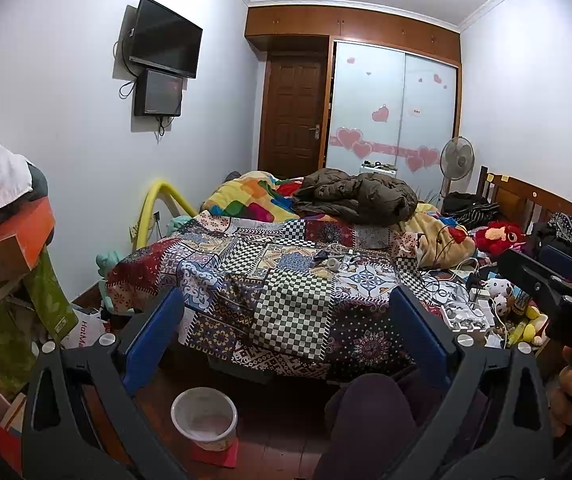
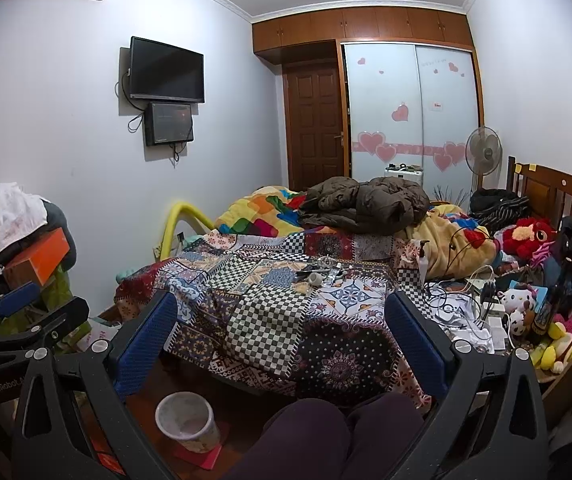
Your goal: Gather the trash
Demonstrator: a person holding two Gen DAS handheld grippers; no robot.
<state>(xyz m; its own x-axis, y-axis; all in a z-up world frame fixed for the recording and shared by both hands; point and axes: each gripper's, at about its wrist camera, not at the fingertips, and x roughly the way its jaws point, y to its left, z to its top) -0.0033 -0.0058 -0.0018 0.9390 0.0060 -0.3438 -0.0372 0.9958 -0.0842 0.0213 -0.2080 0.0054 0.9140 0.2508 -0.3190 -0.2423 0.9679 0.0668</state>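
A small heap of scraps and a pale tape roll (image 1: 331, 265) lay near the middle of the patchwork bedspread (image 1: 286, 280), well back from the bed's near edge. A white round plastic bin (image 1: 204, 417) stood on a red mat on the dark wooden floor just in front of the bed, beside the person's dark-trousered knees (image 2: 326, 432). The left claw (image 1: 286, 332) hung released above the floor, its blue pads (image 1: 154, 336) spread wide and empty. The right claw (image 2: 278, 332) was likewise released and held nothing. Between bin and bed ran a narrow strip of bare floor. To the left rose a pile of clothes and an orange box (image 2: 40, 258); to the right, cables and plush toys (image 2: 518, 304) crowded the mattress. A brown padded jacket (image 1: 358, 196) sat further back. A black wall television (image 2: 167, 70) hung on the white wall.
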